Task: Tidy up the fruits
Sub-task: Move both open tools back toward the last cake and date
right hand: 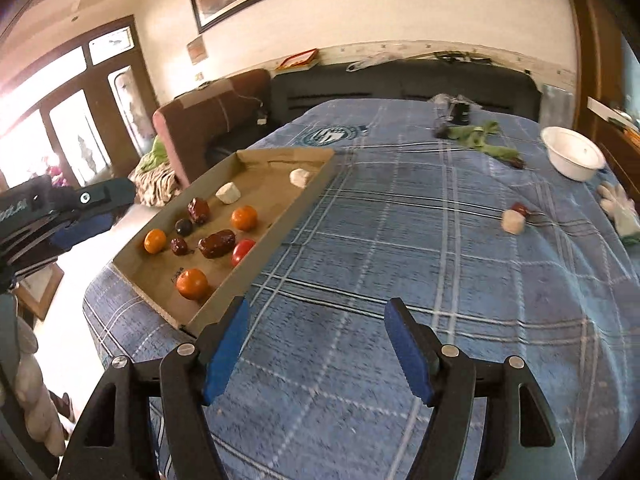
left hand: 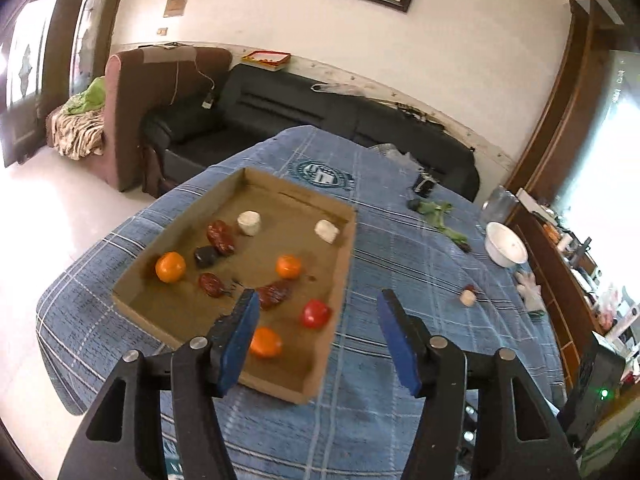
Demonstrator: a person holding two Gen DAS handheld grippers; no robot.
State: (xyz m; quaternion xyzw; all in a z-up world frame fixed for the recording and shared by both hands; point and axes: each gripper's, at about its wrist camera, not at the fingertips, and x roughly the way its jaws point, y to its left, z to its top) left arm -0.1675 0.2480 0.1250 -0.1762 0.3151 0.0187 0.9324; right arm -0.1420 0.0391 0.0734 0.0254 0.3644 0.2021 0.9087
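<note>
A shallow cardboard tray point(left hand: 224, 196) point(right hand: 280, 216) lies on a blue plaid cloth. It holds three oranges point(left hand: 171, 267), a red tomato-like fruit point(left hand: 315, 313) point(right hand: 242, 251), several dark brown dates point(left hand: 220, 237) point(right hand: 216, 243), a black fruit point(left hand: 206, 256) and two white chunks point(left hand: 249, 223). A white chunk point(left hand: 467, 299) point(right hand: 513, 221) with a small dark red fruit point(right hand: 521, 209) beside it lies loose on the cloth to the right. My left gripper point(left hand: 316, 300) is open and empty above the tray's near right corner. My right gripper point(right hand: 318, 312) is open and empty over bare cloth right of the tray.
A white bowl point(left hand: 506, 245) point(right hand: 573, 153) stands at the far right of the table. Green leafy stems point(left hand: 440, 216) point(right hand: 480, 136) and a small black object point(left hand: 425, 183) lie at the back. A white glove point(right hand: 620, 204) lies at the right edge. A dark sofa point(left hand: 300, 108) stands behind.
</note>
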